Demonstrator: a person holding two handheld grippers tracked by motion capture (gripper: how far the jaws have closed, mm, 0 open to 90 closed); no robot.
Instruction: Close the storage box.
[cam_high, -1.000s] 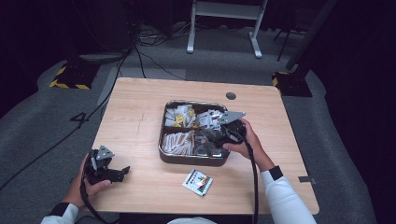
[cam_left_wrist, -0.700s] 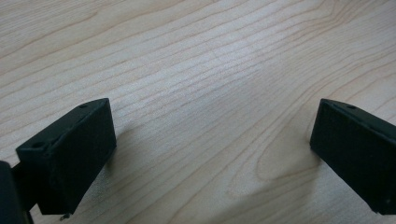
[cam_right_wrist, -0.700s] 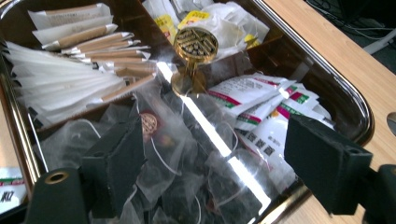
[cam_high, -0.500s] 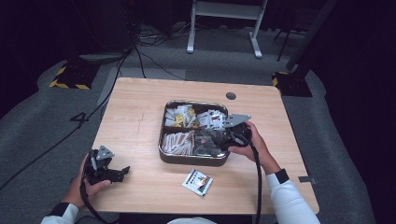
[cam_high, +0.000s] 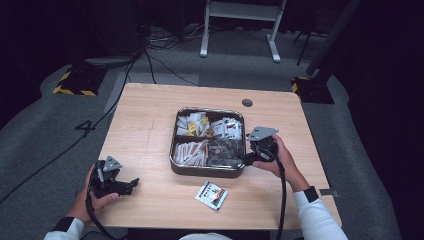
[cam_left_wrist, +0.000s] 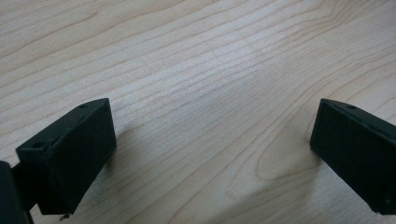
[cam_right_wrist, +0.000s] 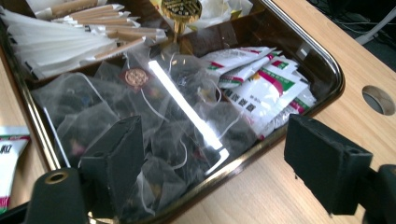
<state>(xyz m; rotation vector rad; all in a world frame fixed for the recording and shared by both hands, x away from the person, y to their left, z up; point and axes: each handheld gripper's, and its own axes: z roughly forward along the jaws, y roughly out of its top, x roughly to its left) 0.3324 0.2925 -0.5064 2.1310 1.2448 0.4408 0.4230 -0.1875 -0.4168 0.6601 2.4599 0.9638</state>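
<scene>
A metal tray with four compartments sits mid-table, holding paper sachets, stick packets and clear tea bags. My right gripper is at the tray's right rim, open, one jaw over the clear tea bags and the other over bare wood outside the rim. White sachets with red and green print lie in the compartment beyond. My left gripper rests at the table's near left, open, with bare wood between its jaws. One loose sachet lies in front of the tray.
A round cable hole marks the table behind the tray. The table's front edge runs close to both hands. A white stand and cables sit on the grey floor beyond.
My right gripper has drawn back rightward, from over the tray's right compartments to its right rim. The left gripper has stayed put.
</scene>
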